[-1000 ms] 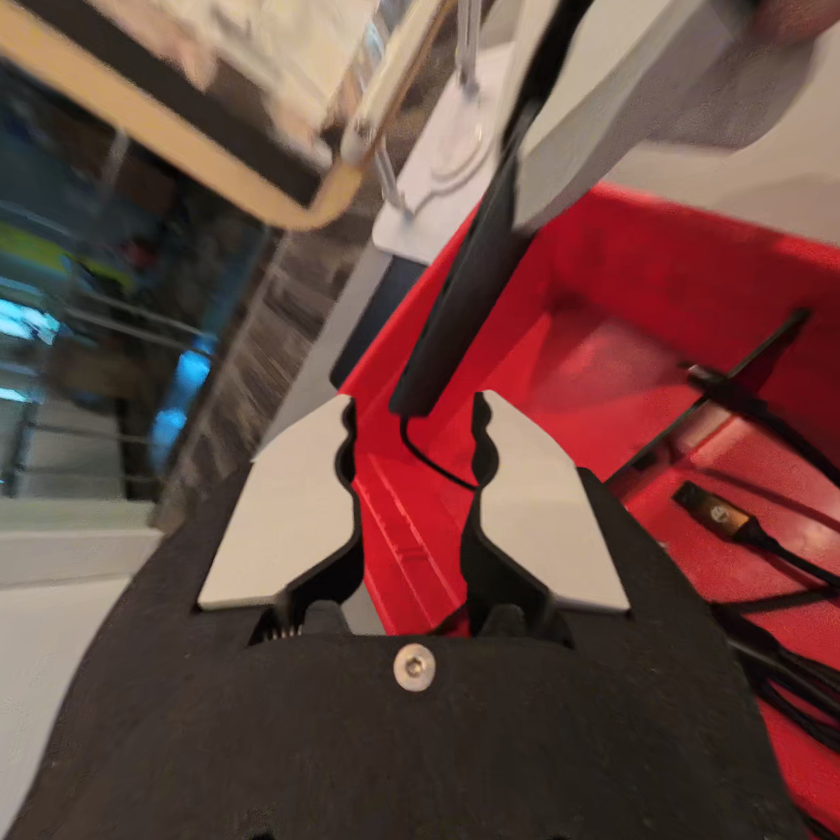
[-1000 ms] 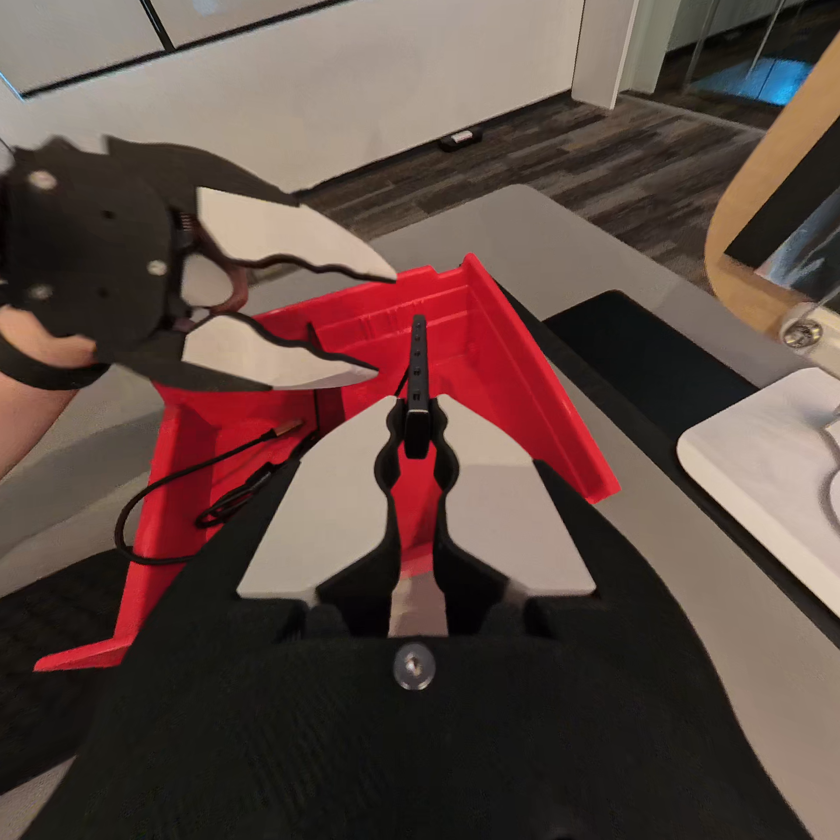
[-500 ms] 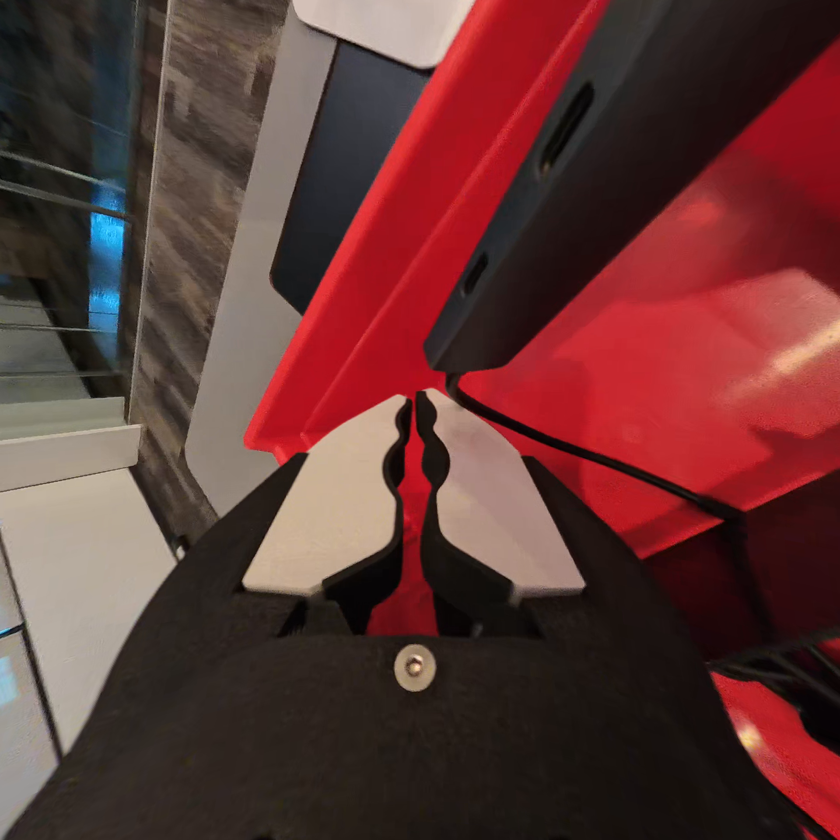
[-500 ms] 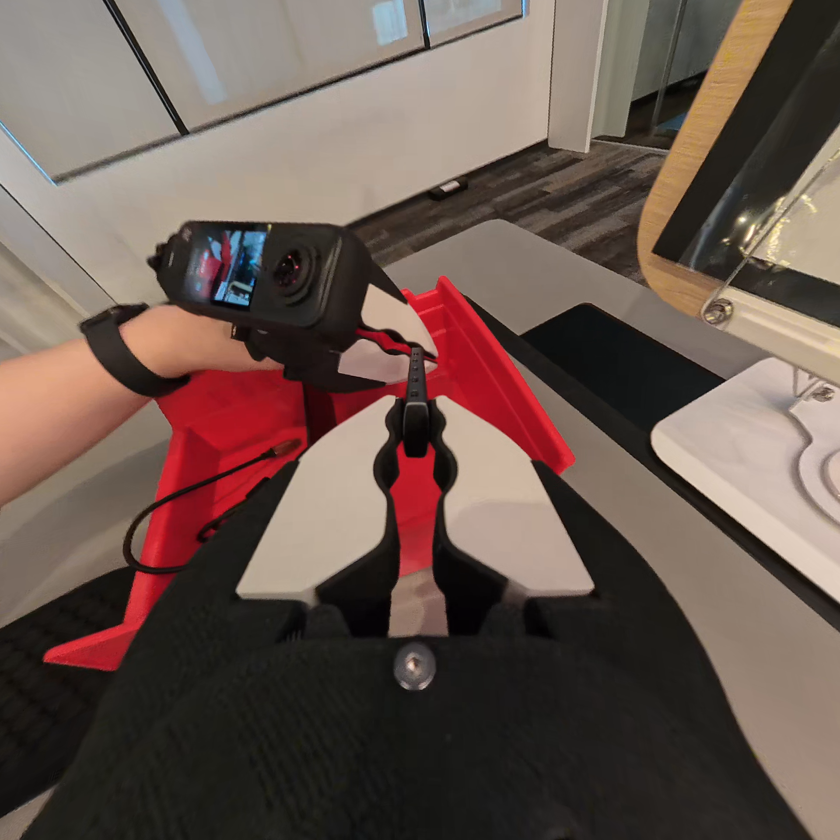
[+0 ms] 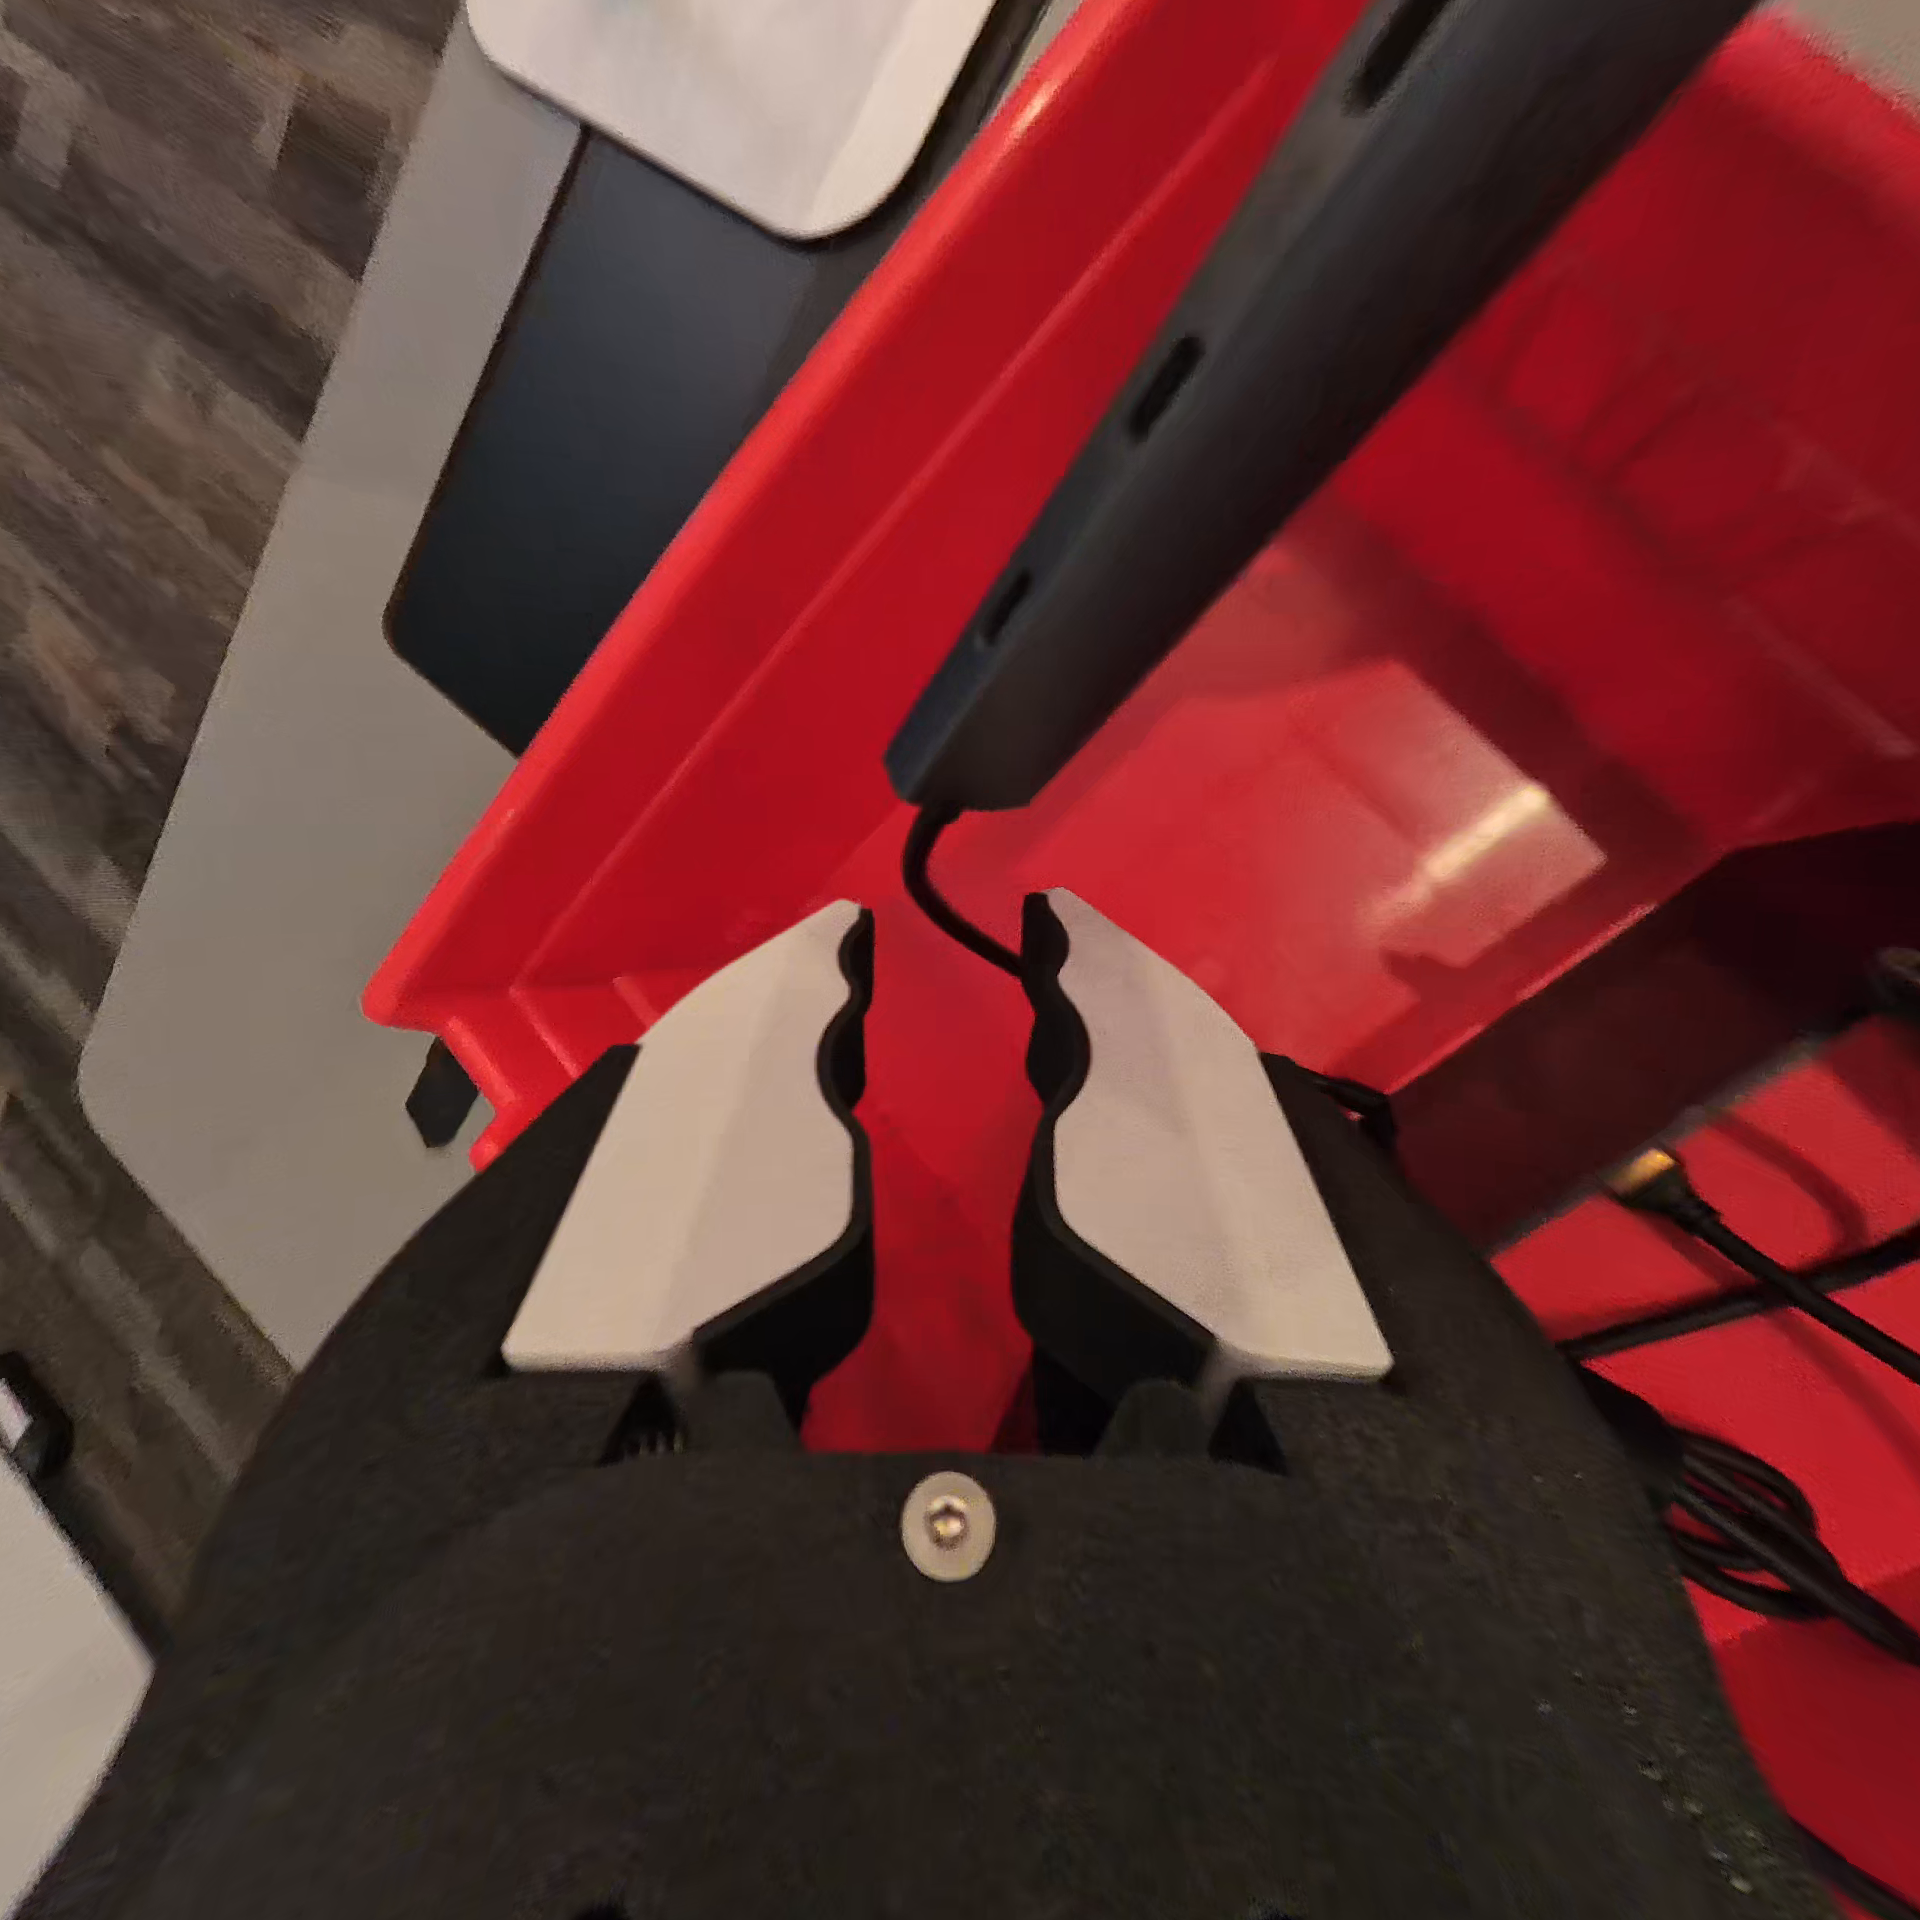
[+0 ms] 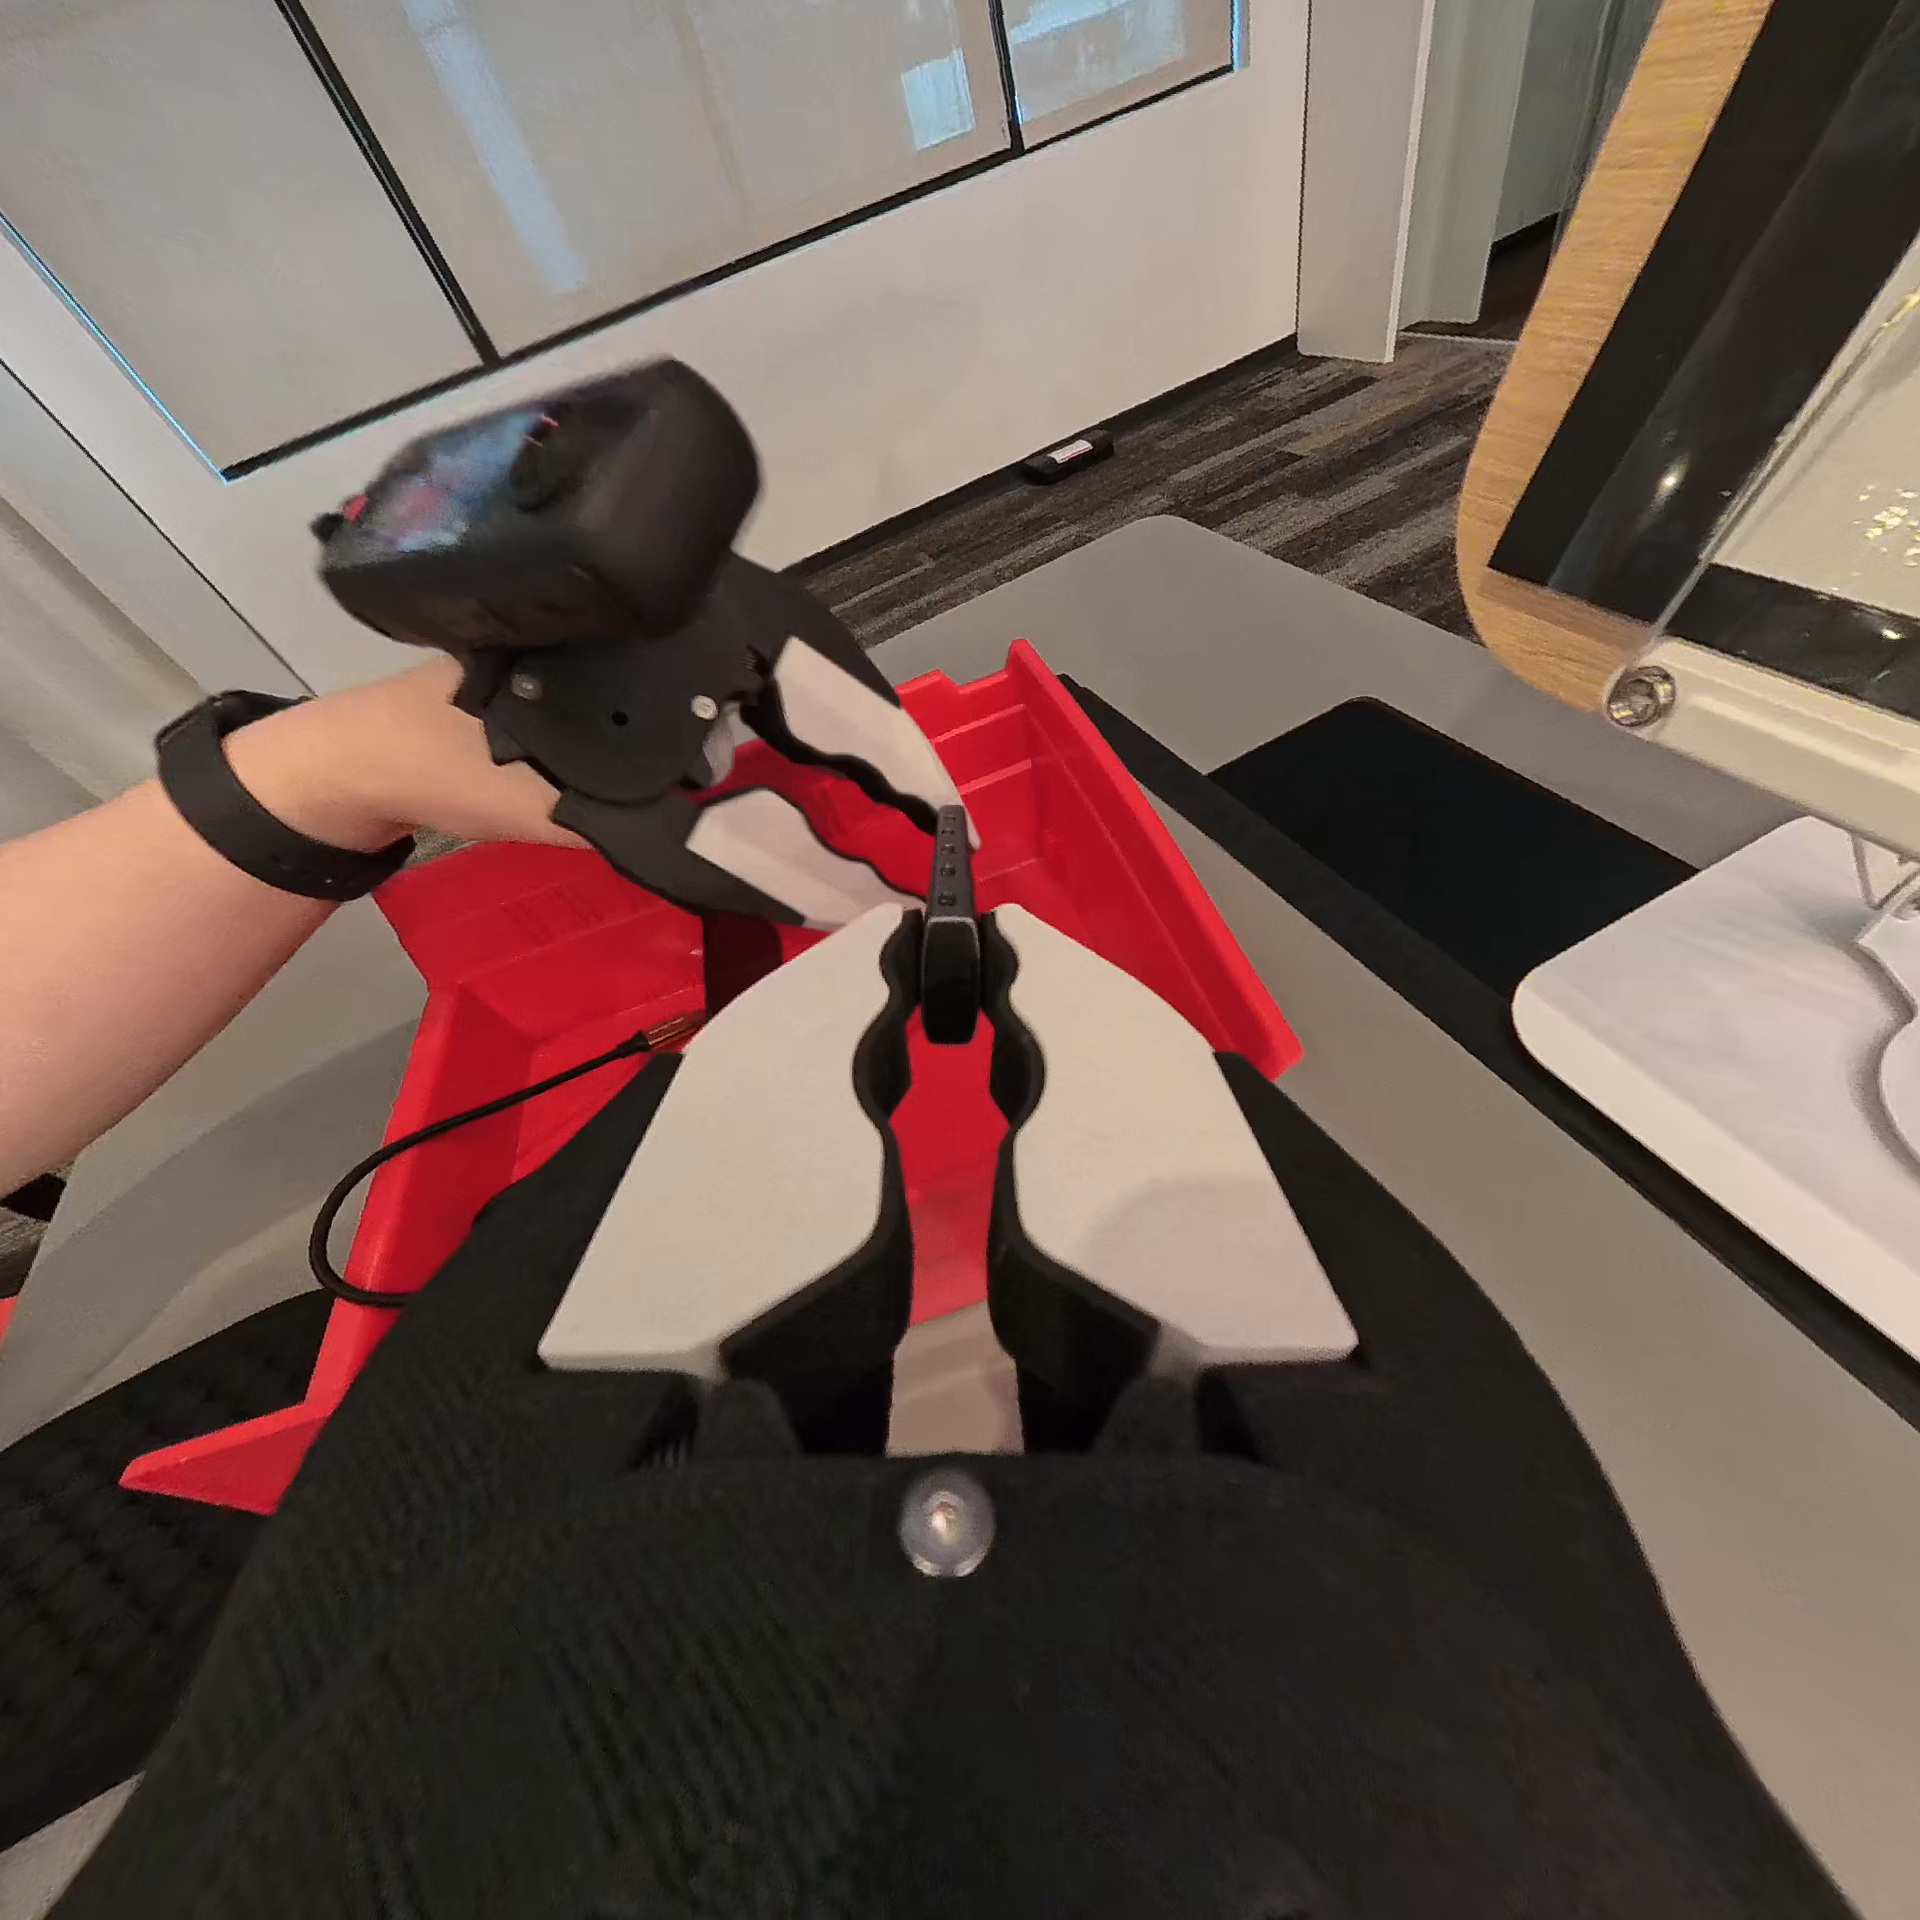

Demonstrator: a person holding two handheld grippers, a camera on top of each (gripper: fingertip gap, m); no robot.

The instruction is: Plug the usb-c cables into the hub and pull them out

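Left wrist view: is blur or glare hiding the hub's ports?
Left wrist view: the hub is soft with motion blur, ports still countable; glare patch on the red bin floor only. Right wrist view: hub sharp, the left gripper smeared.

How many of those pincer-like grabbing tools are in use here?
2. The right gripper is shut on the black hub; the left gripper is open over the red bin, near the hub's cabled end. No others show.
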